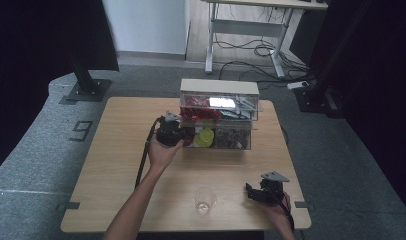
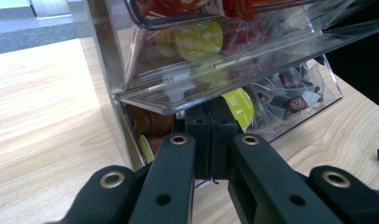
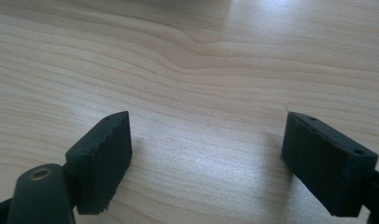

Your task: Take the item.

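Organizer drawer (image 2: 234, 70), lower left of the clear box (image 1: 218, 107) mid-table: my left gripper (image 2: 211, 122) is clenched at its front, nothing visibly pinched. Right gripper (image 3: 206, 158) released, near right. Risk: jaws slip, box drags toward glass (image 1: 204, 200).

One clear plastic organizer (image 1: 218, 112) with two tiers stands far on one wooden table (image 1: 116, 165); one empty glass cup (image 1: 204, 200) near; two handheld grippers.

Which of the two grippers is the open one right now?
The right gripper, resting low over the bare wooden table near the clear glass: its jaws stand wide apart. The left gripper is shut, jaws together at the clear organizer.
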`<state>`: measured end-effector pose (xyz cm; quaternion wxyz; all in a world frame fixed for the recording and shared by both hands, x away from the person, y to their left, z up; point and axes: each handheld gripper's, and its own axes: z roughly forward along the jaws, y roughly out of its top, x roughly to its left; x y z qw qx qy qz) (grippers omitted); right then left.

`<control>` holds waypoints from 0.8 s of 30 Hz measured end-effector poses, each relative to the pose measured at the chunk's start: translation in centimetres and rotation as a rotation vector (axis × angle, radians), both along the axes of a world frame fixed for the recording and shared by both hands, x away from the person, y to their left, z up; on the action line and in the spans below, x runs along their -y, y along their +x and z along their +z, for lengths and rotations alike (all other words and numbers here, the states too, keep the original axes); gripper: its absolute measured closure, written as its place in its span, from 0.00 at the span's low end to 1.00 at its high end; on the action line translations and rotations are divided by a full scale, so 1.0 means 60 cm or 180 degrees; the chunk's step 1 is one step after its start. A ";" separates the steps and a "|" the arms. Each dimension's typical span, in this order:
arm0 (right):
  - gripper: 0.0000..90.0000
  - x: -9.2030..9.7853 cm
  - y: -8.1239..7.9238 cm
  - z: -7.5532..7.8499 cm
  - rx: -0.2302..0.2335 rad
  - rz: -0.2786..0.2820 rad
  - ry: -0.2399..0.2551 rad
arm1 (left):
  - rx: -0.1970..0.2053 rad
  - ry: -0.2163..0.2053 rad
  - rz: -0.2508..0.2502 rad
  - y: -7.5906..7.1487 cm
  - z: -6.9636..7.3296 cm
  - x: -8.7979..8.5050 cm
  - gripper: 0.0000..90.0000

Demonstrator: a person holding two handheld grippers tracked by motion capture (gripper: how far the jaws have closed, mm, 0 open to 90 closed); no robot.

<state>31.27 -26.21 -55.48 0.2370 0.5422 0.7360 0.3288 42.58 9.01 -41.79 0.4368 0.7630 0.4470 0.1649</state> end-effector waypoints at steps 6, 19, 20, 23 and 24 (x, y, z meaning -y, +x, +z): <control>0.23 -0.009 0.001 0.016 0.0057 0.0150 0.0167 | 0.0003 -0.0025 -0.0014 0.005 -0.003 0.000 0.99; 0.37 -0.035 0.026 0.072 0.0424 0.0321 0.0384 | 0.0008 -0.0005 -0.0044 0.006 0.000 0.010 0.99; 0.38 -0.036 0.029 0.075 0.0445 0.0321 0.0396 | 0.0010 -0.0006 -0.0046 0.006 0.001 0.010 0.99; 0.41 -0.038 0.038 0.082 0.0471 0.0324 0.0432 | 0.0008 -0.0012 -0.0050 0.005 0.002 0.011 0.99; 0.42 -0.039 0.041 0.084 0.0480 0.0332 0.0429 | 0.0007 -0.0016 -0.0054 0.004 0.002 0.010 0.99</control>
